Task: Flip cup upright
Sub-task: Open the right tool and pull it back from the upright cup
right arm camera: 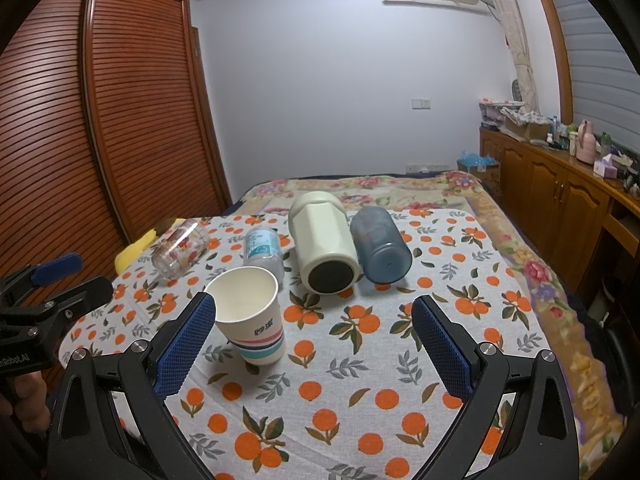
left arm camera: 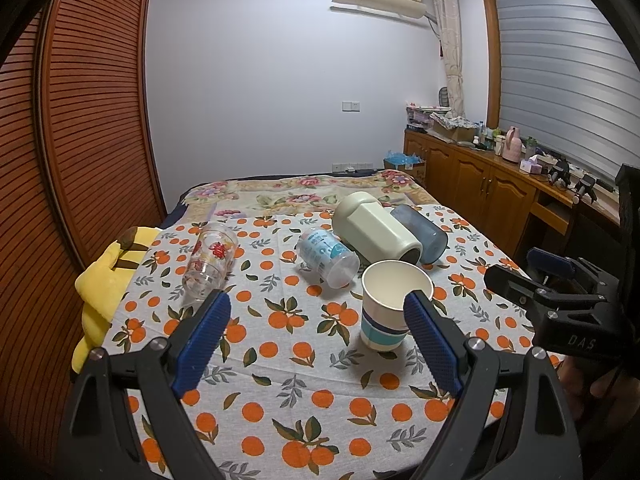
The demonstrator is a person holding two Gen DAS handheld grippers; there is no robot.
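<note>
Both hand-held grippers — left point(left arm camera: 318, 330), right point(right arm camera: 314, 330) — agape, upright paper cup point(left arm camera: 394, 304) between them.

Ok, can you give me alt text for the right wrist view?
A paper cup stands upright on the orange-print tablecloth, just inside the open right hand-held gripper. Behind it four cups lie on their sides: clear floral glass, small printed cup, cream tumbler, blue tumbler.

I count five drinking vessels on orange-print tablecloth point(right arm camera: 360, 360): one upright white paper cup with blue stripes point(right arm camera: 252, 320), one clear floral glass point(right arm camera: 180, 254), one small blue-printed plastic cup point(right arm camera: 262, 250), one cream faceted tumbler point(right arm camera: 324, 244), one translucent blue tumbler point(right arm camera: 380, 248). Four lie sideways. My two grippers.
</note>
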